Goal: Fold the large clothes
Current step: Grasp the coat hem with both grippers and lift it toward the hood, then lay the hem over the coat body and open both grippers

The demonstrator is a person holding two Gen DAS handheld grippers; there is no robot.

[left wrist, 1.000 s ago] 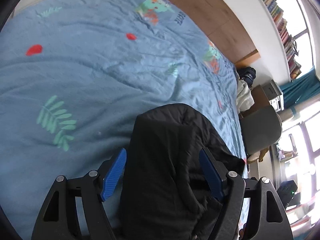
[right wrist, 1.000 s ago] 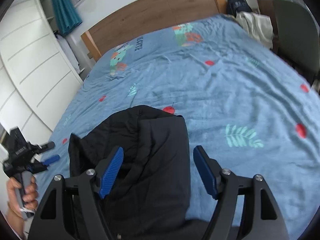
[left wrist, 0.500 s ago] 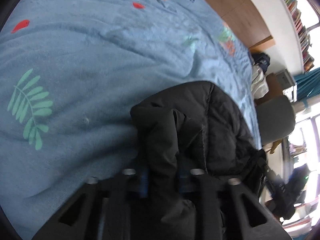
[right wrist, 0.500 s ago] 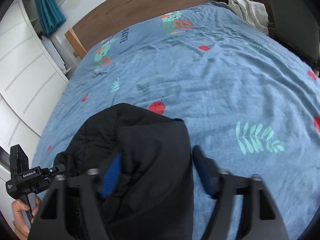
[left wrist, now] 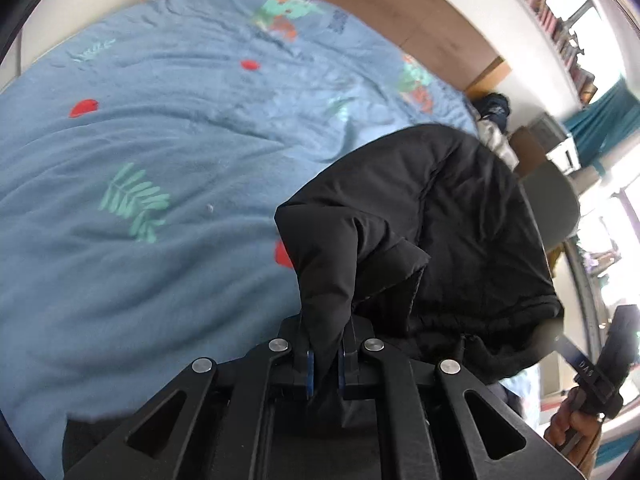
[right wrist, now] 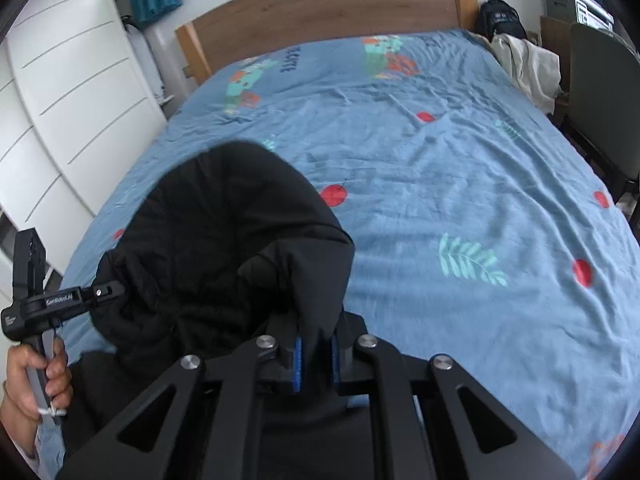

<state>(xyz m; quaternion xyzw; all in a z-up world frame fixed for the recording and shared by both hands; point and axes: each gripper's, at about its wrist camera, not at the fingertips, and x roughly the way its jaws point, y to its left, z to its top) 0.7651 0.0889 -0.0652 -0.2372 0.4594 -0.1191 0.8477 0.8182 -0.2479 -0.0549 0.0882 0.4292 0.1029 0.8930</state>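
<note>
A black padded jacket (left wrist: 440,220) hangs bunched above the near end of a bed with a blue patterned cover (left wrist: 140,140). My left gripper (left wrist: 325,368) is shut on a fold of the jacket's edge. My right gripper (right wrist: 316,364) is shut on another fold of the jacket (right wrist: 224,240). The jacket is stretched between the two grippers and lifted off the cover. In the right wrist view the left gripper (right wrist: 108,292) shows at the left, pinching the jacket. The right gripper's handle shows at the far right of the left wrist view.
The blue cover (right wrist: 460,168) spreads ahead to a wooden headboard (right wrist: 328,12). White wardrobe doors (right wrist: 68,92) stand to the left. A grey chair (right wrist: 600,100), a black bag (right wrist: 500,20) and a pale cloth (right wrist: 528,68) stand at the bed's right side.
Both grippers went from open around the jacket to shut on its folds. The jacket has been raised off the bed cover between them.
</note>
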